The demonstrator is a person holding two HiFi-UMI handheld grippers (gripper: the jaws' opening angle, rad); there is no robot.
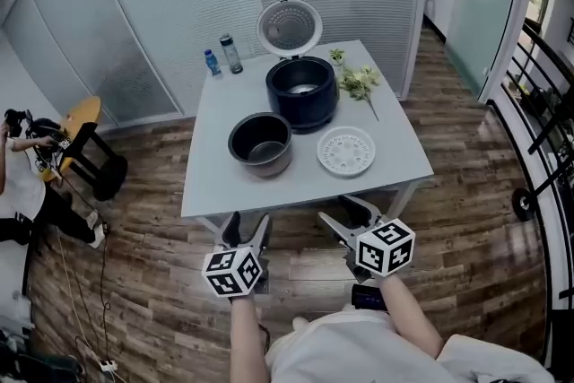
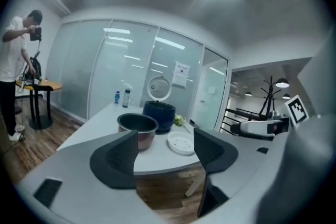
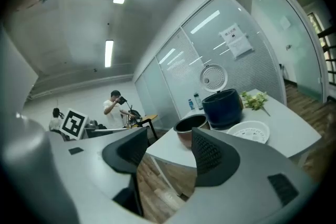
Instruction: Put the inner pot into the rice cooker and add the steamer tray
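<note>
so both grippers, left and right, hover short of the table, jaws wide, empty.

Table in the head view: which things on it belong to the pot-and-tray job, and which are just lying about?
Job: rice cooker, lid open; inner pot; steamer tray.
Lying about: blue bottle; grey bottle; leafy sprig.
</note>
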